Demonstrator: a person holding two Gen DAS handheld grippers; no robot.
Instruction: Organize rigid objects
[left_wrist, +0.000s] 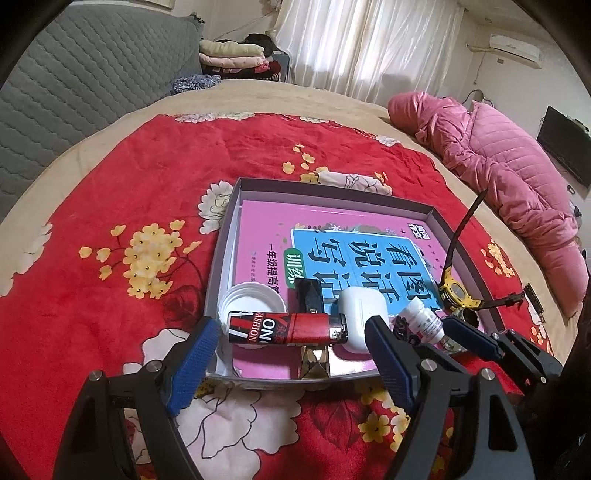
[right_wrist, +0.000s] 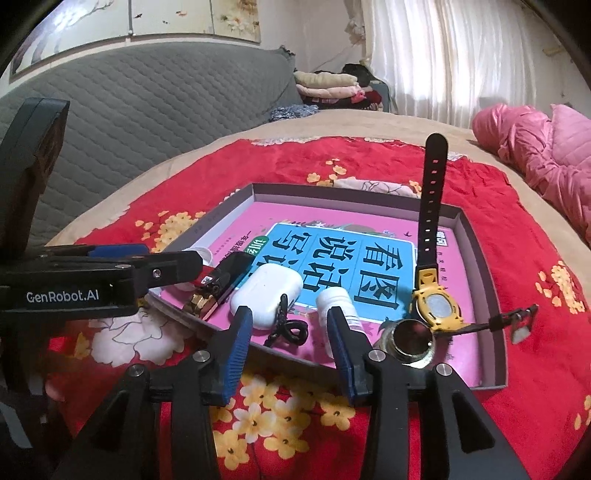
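A grey shallow box (left_wrist: 332, 190) (right_wrist: 351, 194) lies on the red floral blanket with a pink and blue book in it. On the book at the near end rest a white cap (left_wrist: 251, 301), a black lighter (left_wrist: 308, 295) (right_wrist: 229, 273), a white earbud case (left_wrist: 364, 314) (right_wrist: 266, 295), a small white bottle (left_wrist: 424, 321) (right_wrist: 334, 304), a yellow watch (left_wrist: 456, 291) (right_wrist: 437, 308) and a small dark-lidded jar (right_wrist: 412, 338). My left gripper (left_wrist: 291, 328) is open, with a red printed can (left_wrist: 288, 326) lying between its pads, apart from both. My right gripper (right_wrist: 290, 350) is open over a black cord (right_wrist: 288, 330), its right finger beside the bottle.
The red blanket (left_wrist: 147, 184) covers a beige bed. A grey quilted headboard (right_wrist: 147, 99) stands at the back left and a pink padded jacket (left_wrist: 498, 155) lies at the right. Folded clothes (left_wrist: 232, 55) are stacked beyond the bed near white curtains.
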